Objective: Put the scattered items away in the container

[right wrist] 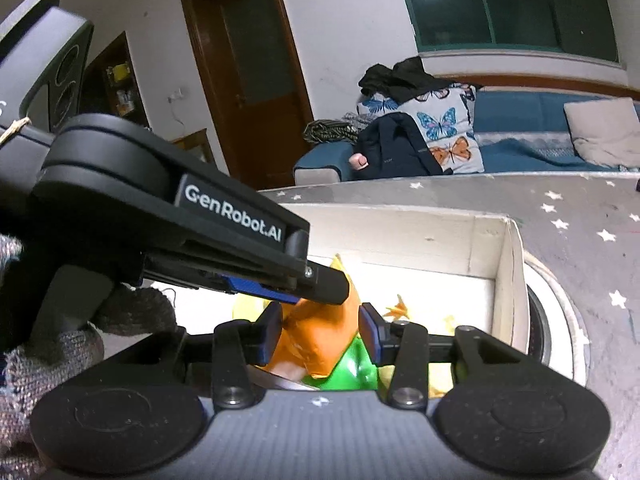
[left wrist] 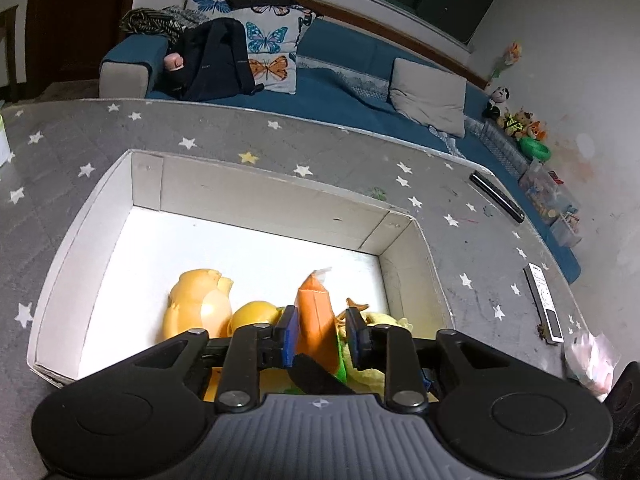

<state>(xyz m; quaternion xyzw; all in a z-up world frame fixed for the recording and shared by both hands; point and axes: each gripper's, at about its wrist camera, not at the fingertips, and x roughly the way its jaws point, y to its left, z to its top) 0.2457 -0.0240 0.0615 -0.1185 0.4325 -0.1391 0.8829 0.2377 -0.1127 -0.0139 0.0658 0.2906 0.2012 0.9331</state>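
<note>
An orange packet (left wrist: 316,312) stands tilted over the near end of the white cardboard box (left wrist: 260,196). My right gripper (right wrist: 320,336) is shut on the orange packet (right wrist: 312,344), its blue pads pressing both sides. My left gripper (left wrist: 322,332) is open around the same packet, with a gap at its right pad. In the right wrist view the left gripper (right wrist: 320,288) reaches in from the left over the packet. Inside the box lie a yellow bear toy (left wrist: 198,304), a yellow round toy (left wrist: 254,314), a green item (right wrist: 356,372) and a pale yellow cloth (left wrist: 384,320).
The box rests on a grey star-patterned table cover (left wrist: 280,128). A white remote (left wrist: 544,304), a black bar (left wrist: 496,196) and a plastic bag (left wrist: 592,360) lie to the right. A round white object (right wrist: 560,320) sits against the box. A gloved hand (right wrist: 40,360) holds the left gripper. A blue sofa (left wrist: 360,92) stands behind.
</note>
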